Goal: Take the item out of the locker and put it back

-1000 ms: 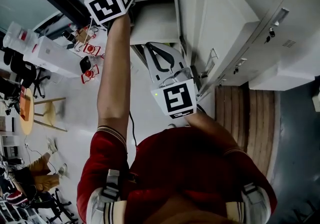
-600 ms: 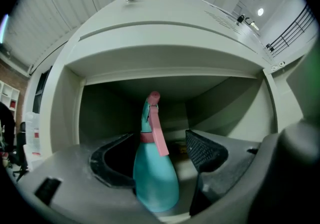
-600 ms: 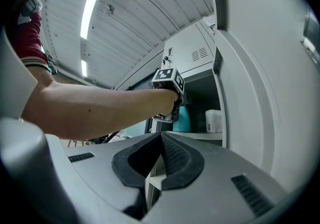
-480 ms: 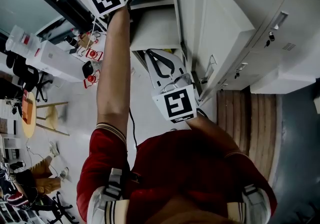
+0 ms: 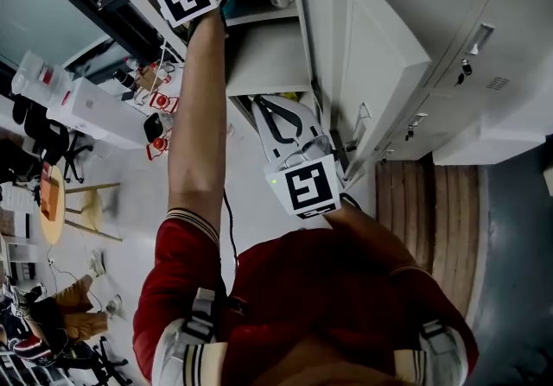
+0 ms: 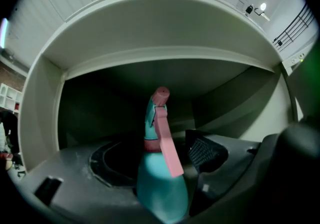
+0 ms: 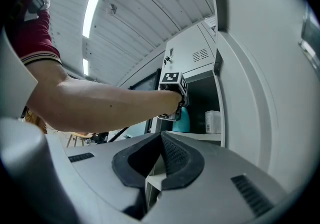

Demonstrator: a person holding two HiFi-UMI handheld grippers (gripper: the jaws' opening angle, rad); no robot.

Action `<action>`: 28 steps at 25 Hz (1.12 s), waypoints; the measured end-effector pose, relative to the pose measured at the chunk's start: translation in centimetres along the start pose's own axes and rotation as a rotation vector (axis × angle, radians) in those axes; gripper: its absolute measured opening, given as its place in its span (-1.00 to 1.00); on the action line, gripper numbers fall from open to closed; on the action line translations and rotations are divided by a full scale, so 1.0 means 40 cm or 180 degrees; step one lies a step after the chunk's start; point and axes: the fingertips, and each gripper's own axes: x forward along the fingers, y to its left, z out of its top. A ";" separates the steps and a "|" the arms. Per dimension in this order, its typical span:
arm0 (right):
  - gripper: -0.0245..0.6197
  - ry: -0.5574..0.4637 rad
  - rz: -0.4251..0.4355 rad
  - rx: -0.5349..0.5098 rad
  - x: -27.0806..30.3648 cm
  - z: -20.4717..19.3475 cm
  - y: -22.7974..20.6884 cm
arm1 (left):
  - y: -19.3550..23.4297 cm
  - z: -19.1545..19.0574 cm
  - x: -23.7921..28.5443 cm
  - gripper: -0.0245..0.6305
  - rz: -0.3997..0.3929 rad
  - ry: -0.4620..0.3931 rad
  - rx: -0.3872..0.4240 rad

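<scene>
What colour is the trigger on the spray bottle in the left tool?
Pink trigger on a teal bottle; clearest in the left gripper view.

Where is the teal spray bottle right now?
In the left gripper view, the teal spray bottle is clamped in the left gripper inside the open locker compartment. A white container stands to its right in there.

Both gripper views bulge like a fisheye and have black, vignetted corners. The left one is dim: the locker (image 6: pixel 45 113) interior sinks into shadow, the spray bottle (image 6: pixel 160 188) is soft up close, and a green cast tints the right edge. A ceiling strip light (image 7: pixel 93 7) glares in the brighter right one. The head view is flatly lit.
</scene>
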 end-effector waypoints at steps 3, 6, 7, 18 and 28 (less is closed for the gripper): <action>-0.93 -0.0015 -0.0006 -0.0015 -0.002 0.004 -0.003 | 0.005 -0.003 0.013 -0.01 -0.0008 0.0023 -0.0018; -0.93 -0.0024 -0.0006 -0.0041 -0.003 0.005 -0.004 | 0.010 -0.014 0.025 -0.01 -0.0024 0.0059 -0.0057; -0.93 -0.0016 -0.0012 -0.0032 -0.004 0.003 -0.004 | 0.012 -0.018 0.029 -0.01 -0.0025 0.0070 -0.0068; -0.93 0.0069 -0.0051 -0.0014 -0.002 -0.018 -0.010 | 0.023 -0.037 0.049 -0.22 -0.0077 0.0025 -0.0104; -0.93 0.0040 -0.0032 -0.0058 0.004 -0.008 -0.002 | 0.016 -0.028 0.028 -0.25 -0.0194 -0.0036 -0.0137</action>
